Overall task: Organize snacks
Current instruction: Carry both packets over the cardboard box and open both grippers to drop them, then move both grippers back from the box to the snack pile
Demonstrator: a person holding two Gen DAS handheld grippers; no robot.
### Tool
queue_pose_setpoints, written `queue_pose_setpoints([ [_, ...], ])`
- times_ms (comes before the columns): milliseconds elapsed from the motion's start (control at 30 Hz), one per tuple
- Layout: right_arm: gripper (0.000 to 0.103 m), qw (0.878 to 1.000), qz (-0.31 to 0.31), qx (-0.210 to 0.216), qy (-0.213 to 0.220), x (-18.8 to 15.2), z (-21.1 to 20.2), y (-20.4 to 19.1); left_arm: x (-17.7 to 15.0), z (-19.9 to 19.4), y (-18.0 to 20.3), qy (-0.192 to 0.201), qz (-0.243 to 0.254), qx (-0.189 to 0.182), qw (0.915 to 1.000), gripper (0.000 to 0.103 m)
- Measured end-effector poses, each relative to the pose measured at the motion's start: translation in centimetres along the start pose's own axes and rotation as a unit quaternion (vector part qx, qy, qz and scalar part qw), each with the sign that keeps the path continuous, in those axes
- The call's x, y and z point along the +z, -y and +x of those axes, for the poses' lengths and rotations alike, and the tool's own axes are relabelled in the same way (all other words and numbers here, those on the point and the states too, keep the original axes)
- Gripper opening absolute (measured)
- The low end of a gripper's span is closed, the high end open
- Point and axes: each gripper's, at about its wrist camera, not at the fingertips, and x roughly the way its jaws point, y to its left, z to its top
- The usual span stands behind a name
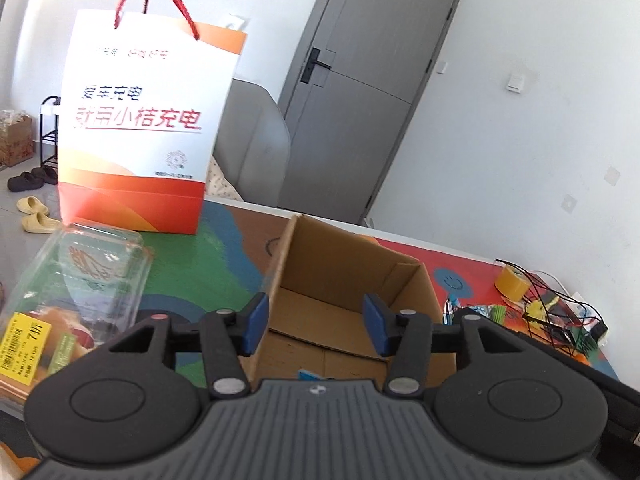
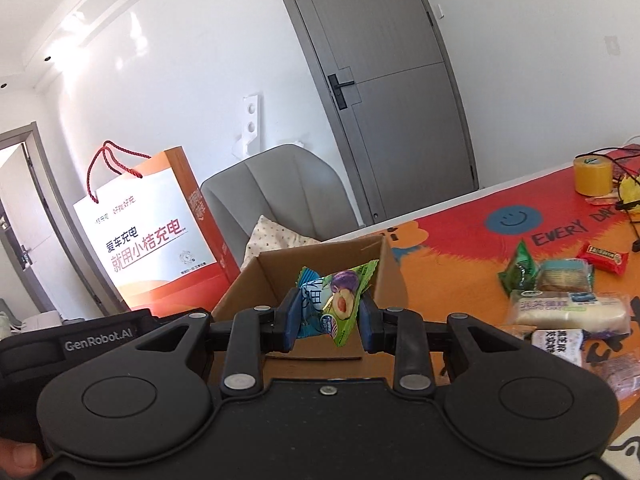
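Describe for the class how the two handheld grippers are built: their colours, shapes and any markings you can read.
Both look alike. The left gripper has a ribbed dark-grey body, two round black discs, black linkage bars with silver rivets, and blue pads on its fingers. The right gripper shows the same black discs, silver rivets and blue pads. In the right wrist view, white "GenRobot.AI" lettering marks the other black housing beside it.

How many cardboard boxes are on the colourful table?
1. The open cardboard box sits mid-table, right of the paper gift bag. Another brown carton stands off the table, on the floor far left. More may be hidden.
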Motion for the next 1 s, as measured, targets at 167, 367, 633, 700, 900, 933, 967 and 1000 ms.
queue_pose_setpoints([
  [167,0.048,1.000,0.005,0.006,0.004,0.0,0.0,-0.3,0.0,-0.6,-0.3,0.002,-0.003,0.013,0.9999,0.073],
  [367,0.088,0.999,0.022,-0.040,0.026,0.1,-2.1,1.2,-0.5,-0.6,0.0,-0.005,-0.004,0.025,0.9997,0.085],
  [633,0.103,0.993,0.025,-0.116,0.027,-1.0,-4.4,3.3,-1.8,-0.9,2.2,-0.017,0.018,0.009,0.9997,0.093],
  [700,0.103,0.991,0.033,-0.124,0.022,-1.3,-4.9,3.9,-2.1,-0.9,2.8,-0.022,0.020,0.000,0.9996,0.093],
  [900,0.103,0.989,0.047,-0.140,0.021,-2.0,-6.7,5.9,-3.3,-1.0,4.9,-0.033,0.031,-0.017,0.9988,0.093],
  [933,0.103,0.988,0.049,-0.142,0.021,-2.1,-7.0,6.2,-3.5,-1.0,5.2,-0.035,0.034,-0.021,0.9986,0.093],
  [967,0.103,0.988,0.052,-0.145,0.020,-2.2,-7.3,6.6,-3.7,-1.0,5.6,-0.037,0.037,-0.024,0.9984,0.093],
  [1000,0.103,0.987,0.055,-0.147,0.020,-2.3,-7.5,6.9,-3.9,-1.0,5.9,-0.039,0.040,-0.026,0.9981,0.093],
])
